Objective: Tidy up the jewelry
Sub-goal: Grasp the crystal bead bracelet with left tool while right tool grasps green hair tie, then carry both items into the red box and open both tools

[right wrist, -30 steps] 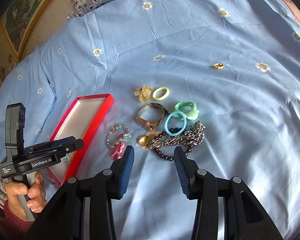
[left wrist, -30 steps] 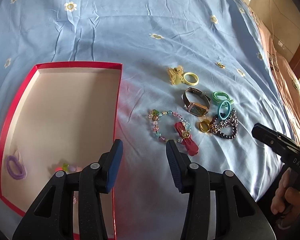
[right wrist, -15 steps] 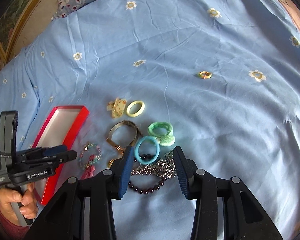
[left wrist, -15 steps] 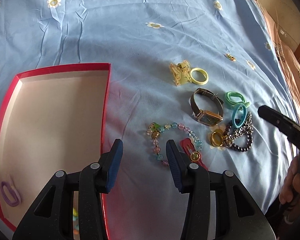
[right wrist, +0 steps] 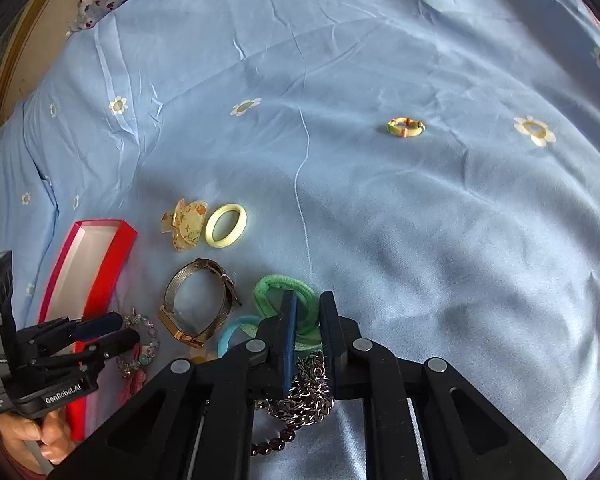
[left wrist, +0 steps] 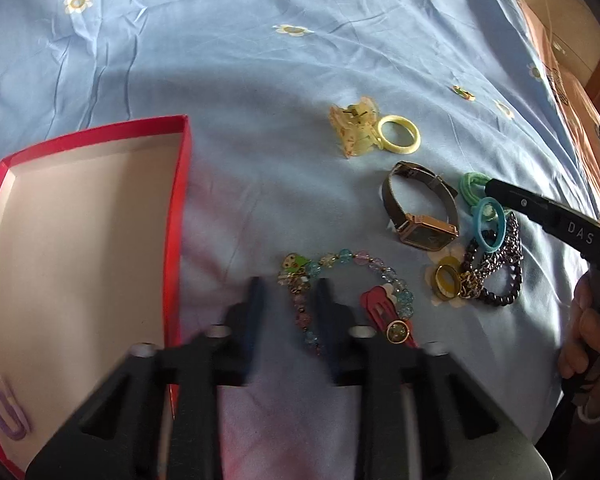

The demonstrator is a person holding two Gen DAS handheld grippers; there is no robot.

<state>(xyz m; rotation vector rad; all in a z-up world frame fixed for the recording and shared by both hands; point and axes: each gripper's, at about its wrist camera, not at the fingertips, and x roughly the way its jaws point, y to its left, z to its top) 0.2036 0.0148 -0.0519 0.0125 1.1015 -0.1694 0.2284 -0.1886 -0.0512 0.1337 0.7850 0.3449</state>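
Jewelry lies on a blue flowered bedsheet (left wrist: 260,80) beside an open red box (left wrist: 182,184). My left gripper (left wrist: 290,292) points down at a beaded bracelet (left wrist: 340,258). Its jaws are closing, blurred, with the bracelet's charm end between them and a gap still showing on both sides. My right gripper (right wrist: 308,312) is closing too, and its pads pinch the band of a green hair tie (right wrist: 276,284). The left wrist view shows that right gripper (left wrist: 490,188) as one narrow tip on the tie. A purple hair tie (left wrist: 8,412) lies in the box.
Around the bracelet lie a red hair clip (left wrist: 380,308), a watch (left wrist: 424,232), a blue hair tie (left wrist: 490,224), a silver chain (right wrist: 312,392), a yellow claw clip (left wrist: 352,128) and a pale ring (left wrist: 400,134). A small beaded ring (right wrist: 406,127) lies apart.
Both grippers moved forward and down onto the pile. The left went from the box edge to the bracelet, the right onto the green hair tie. Both pairs of jaws narrowed.
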